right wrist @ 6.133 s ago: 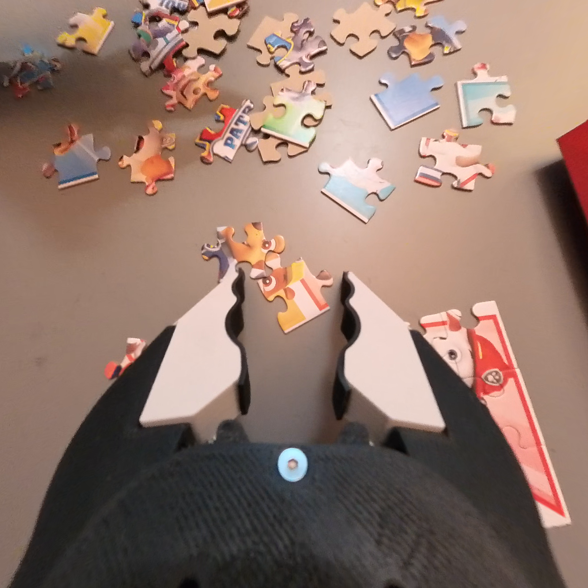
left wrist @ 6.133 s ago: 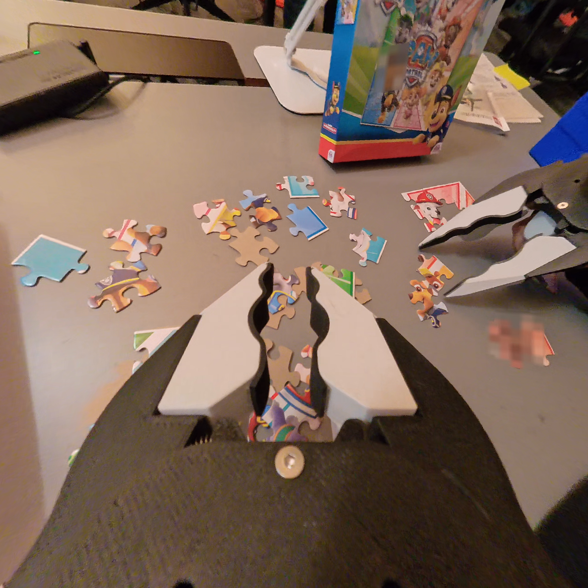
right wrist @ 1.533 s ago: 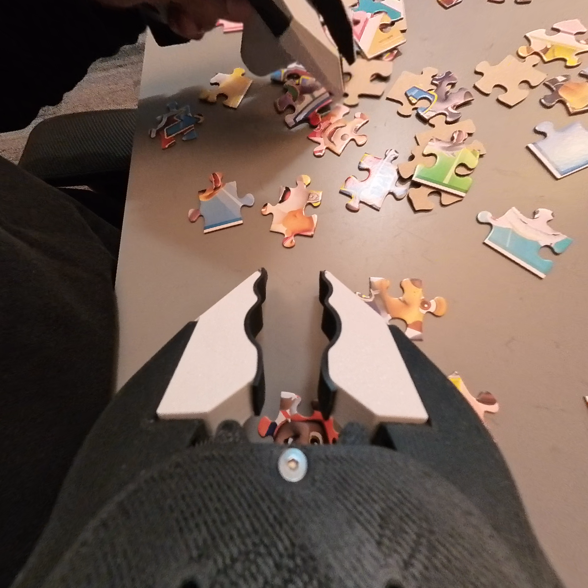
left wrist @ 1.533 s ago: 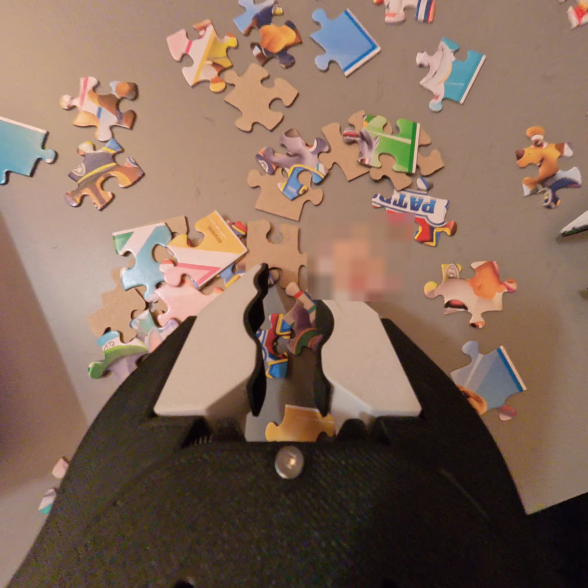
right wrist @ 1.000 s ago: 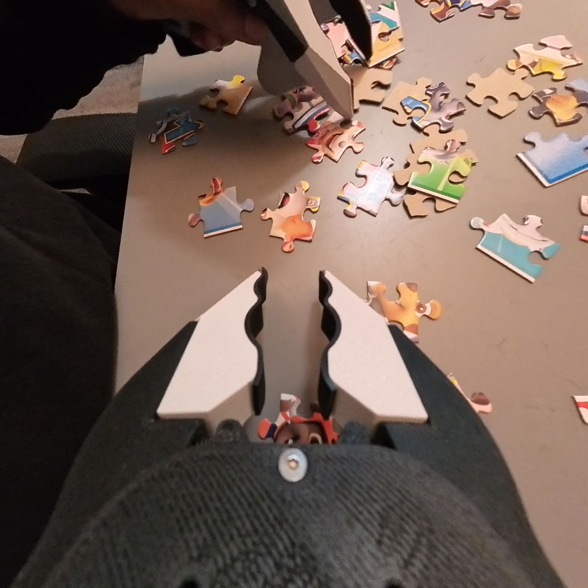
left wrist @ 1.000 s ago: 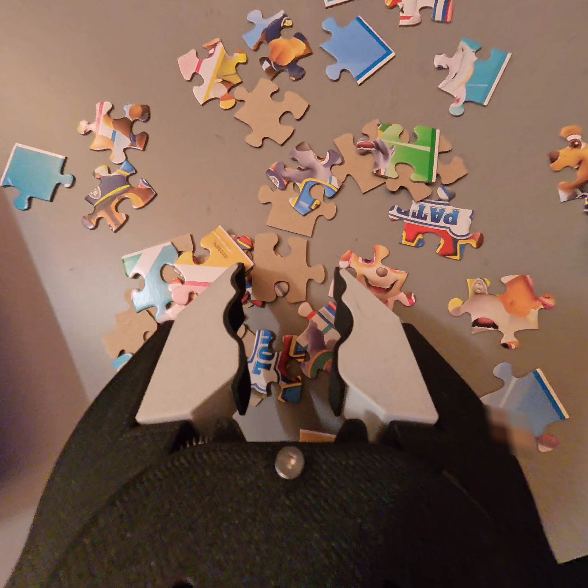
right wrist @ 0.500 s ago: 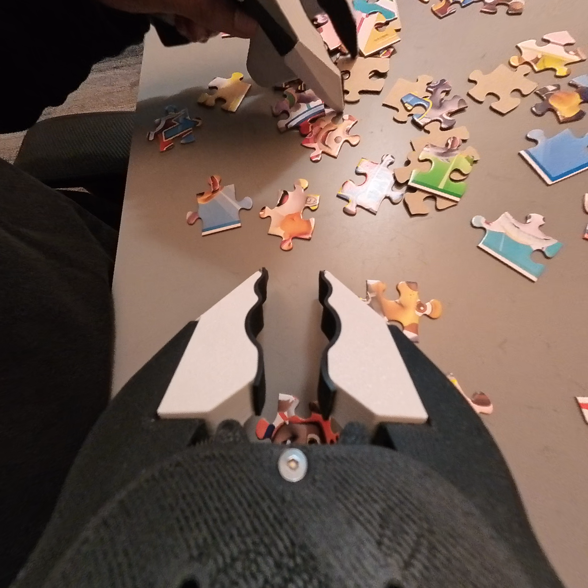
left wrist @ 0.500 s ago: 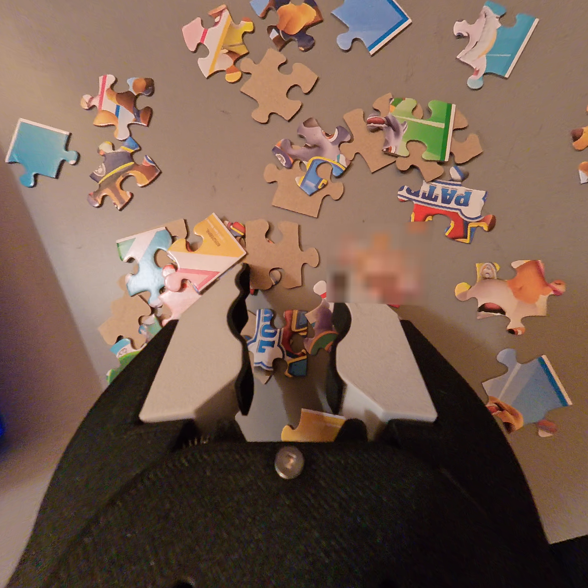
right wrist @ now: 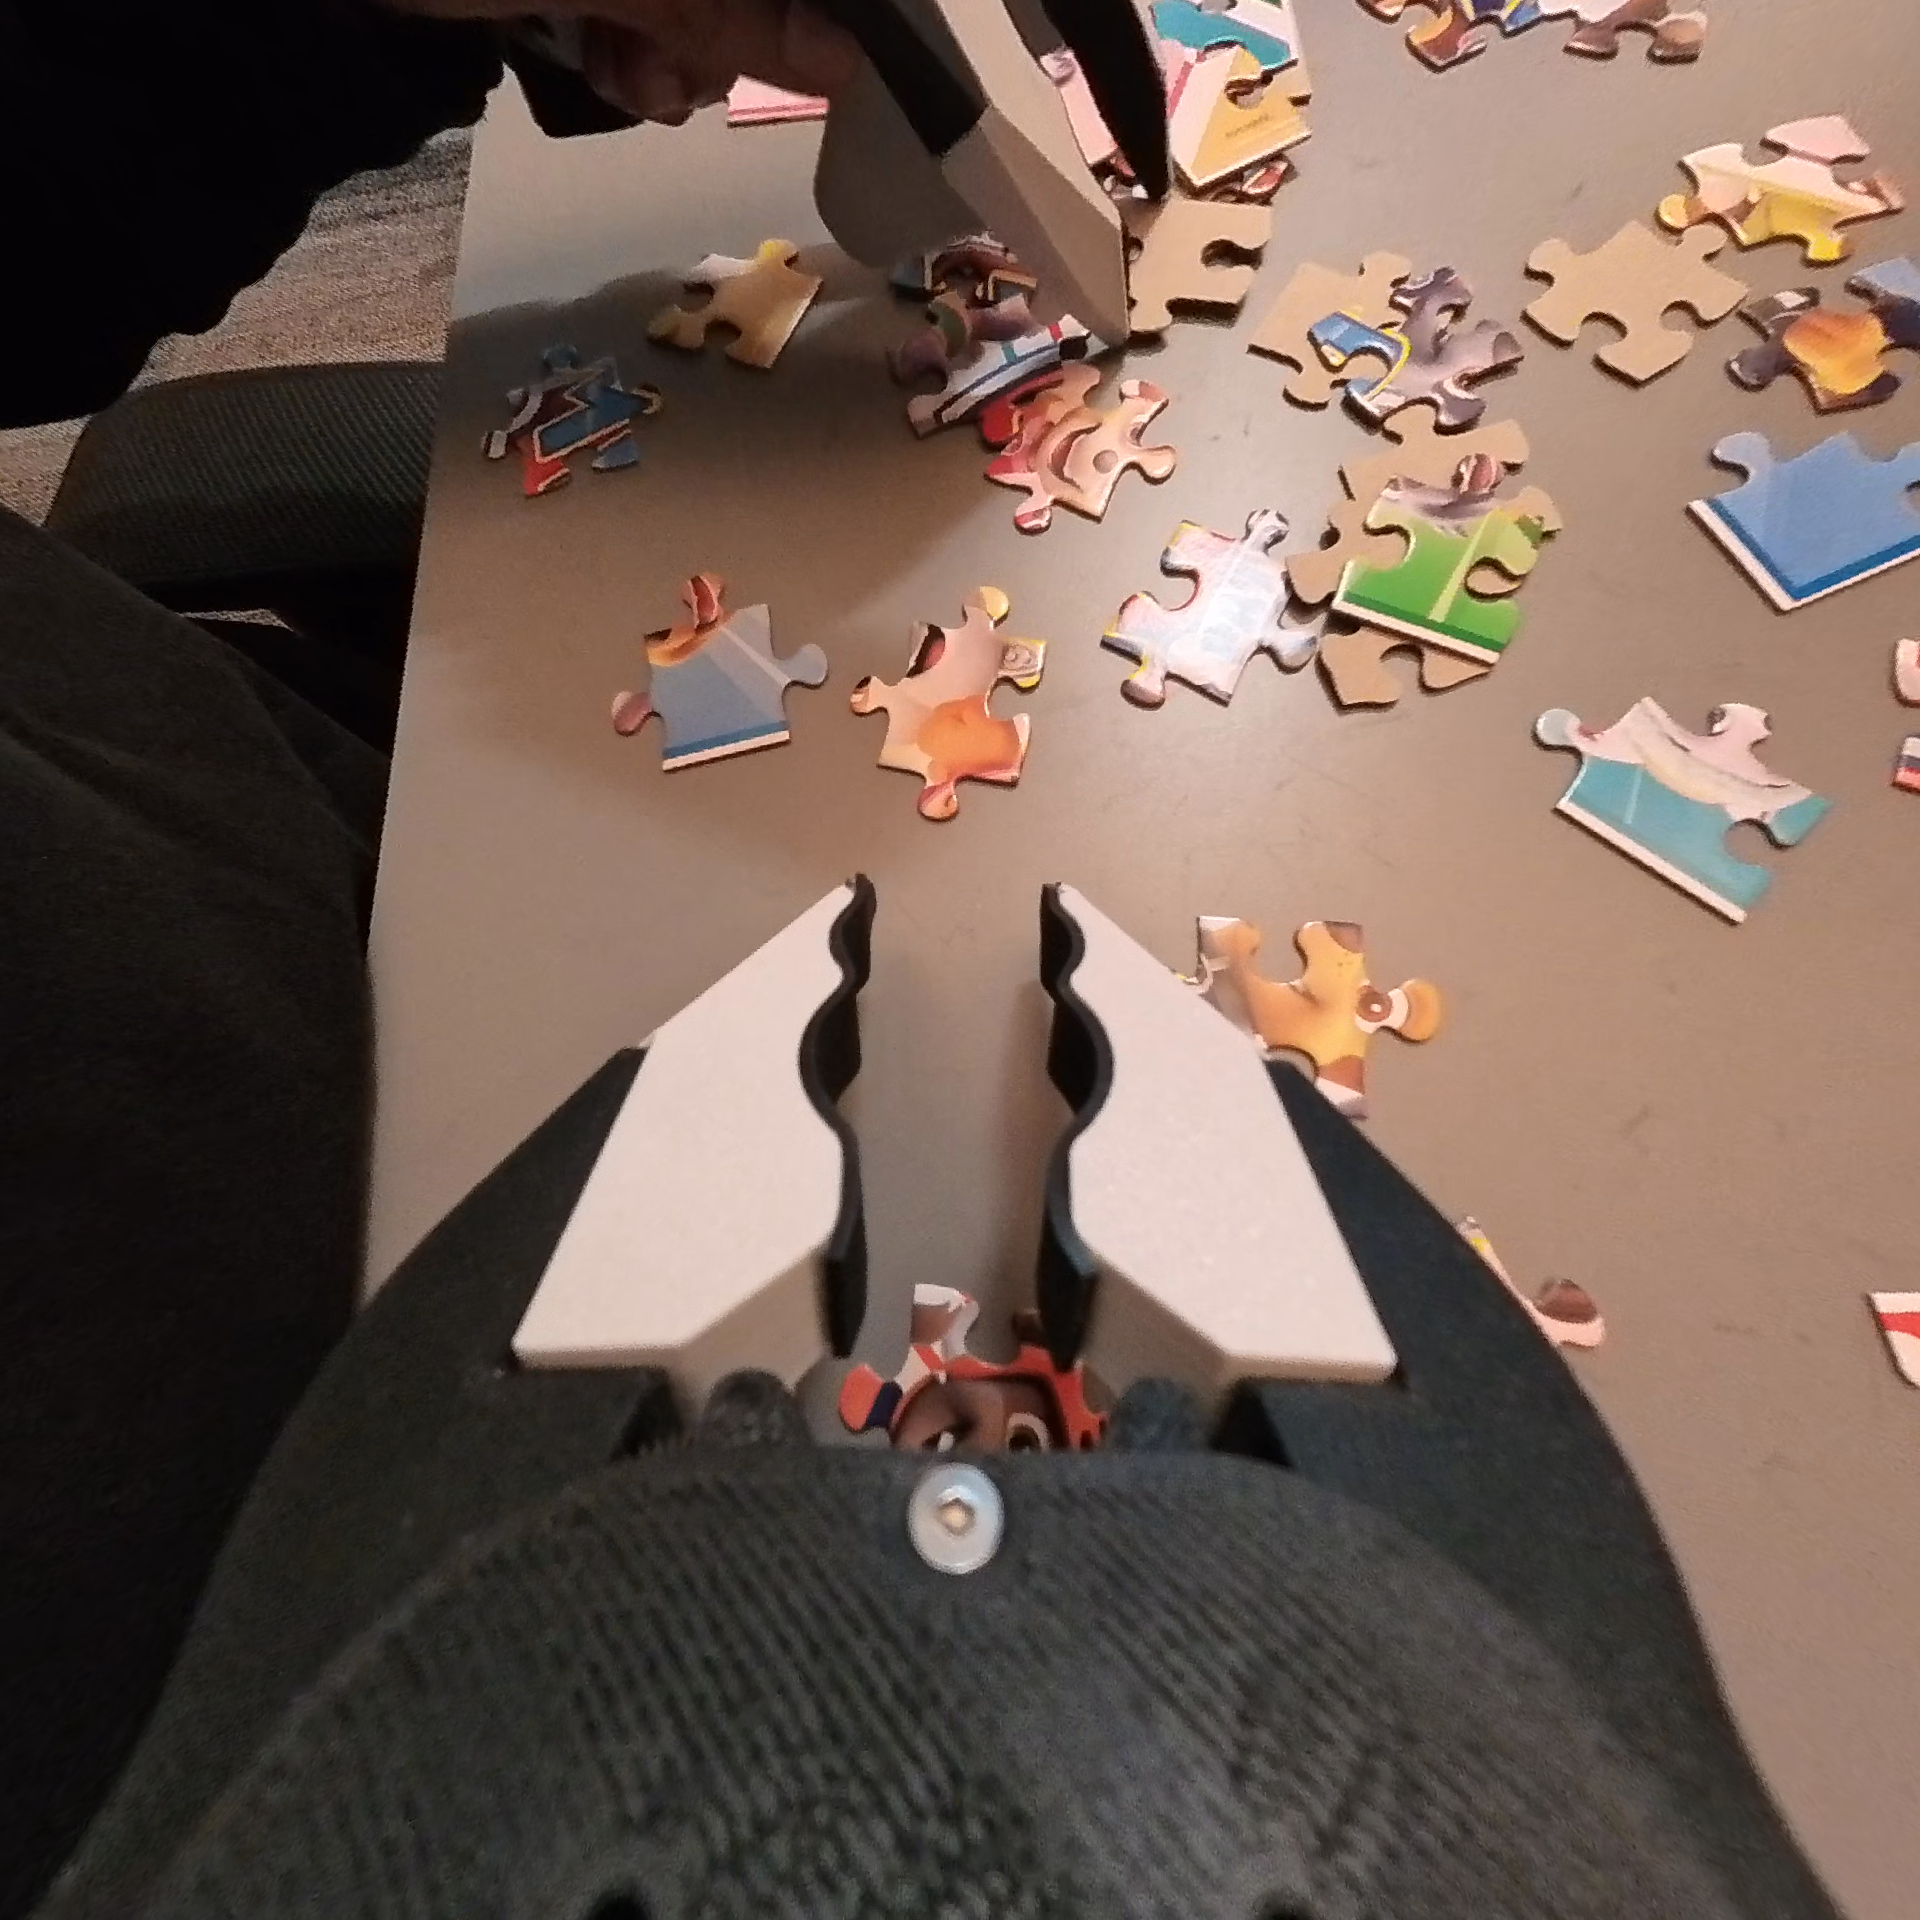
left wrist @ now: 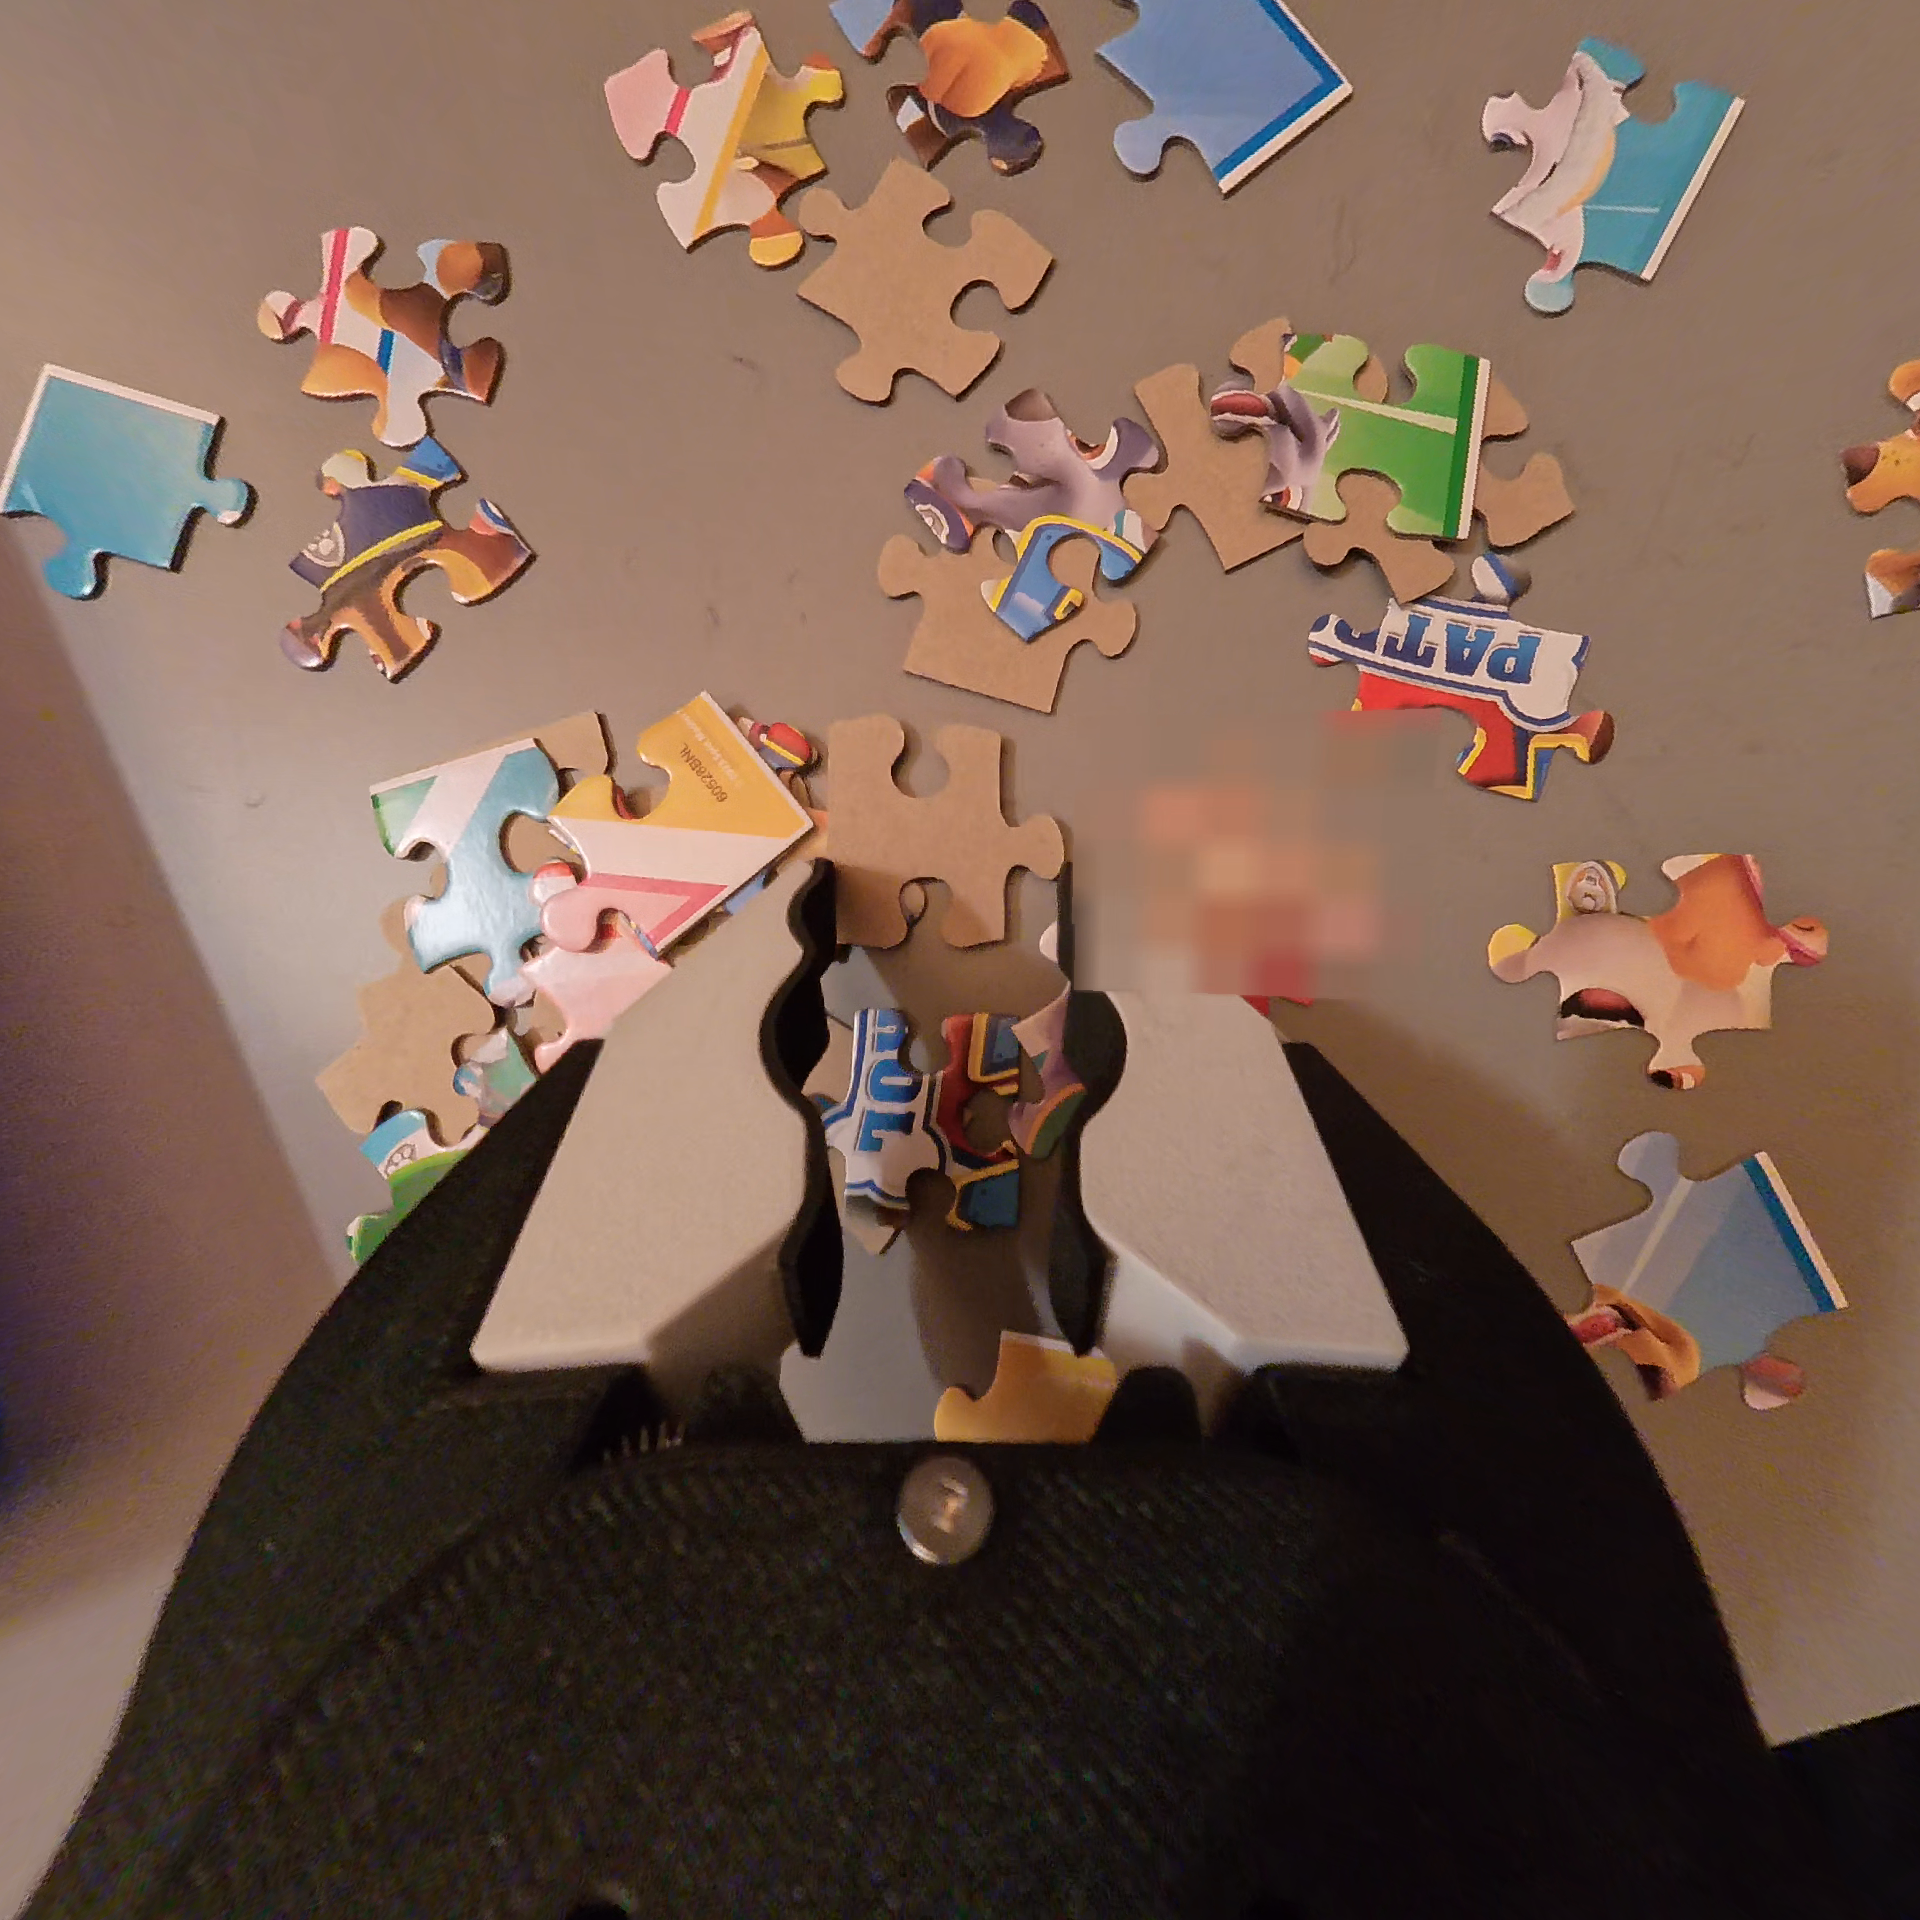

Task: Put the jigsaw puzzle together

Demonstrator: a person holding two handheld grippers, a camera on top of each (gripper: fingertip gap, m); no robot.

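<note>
The left gripper (left wrist: 940,914) stands partly open just above the grey table (left wrist: 675,582), its fingers on both sides of a blue, white and red puzzle piece (left wrist: 914,1122) without clearly pressing it. A face-down brown piece (left wrist: 935,831) lies just beyond its fingertips. The right gripper (right wrist: 956,904) is also partly open over bare table, nothing between its fingertips, and a dog-coloured piece (right wrist: 1320,997) lies just beside its right finger.

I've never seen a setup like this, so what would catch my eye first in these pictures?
First, the bright cartoon puzzle pieces strewn over the grey table, some lying brown side up. Next, the left gripper low over the heap nearest the person, a blue, white and red piece between its fingers. The right gripper hangs over bare table, an orange dog piece just beside it.
</note>
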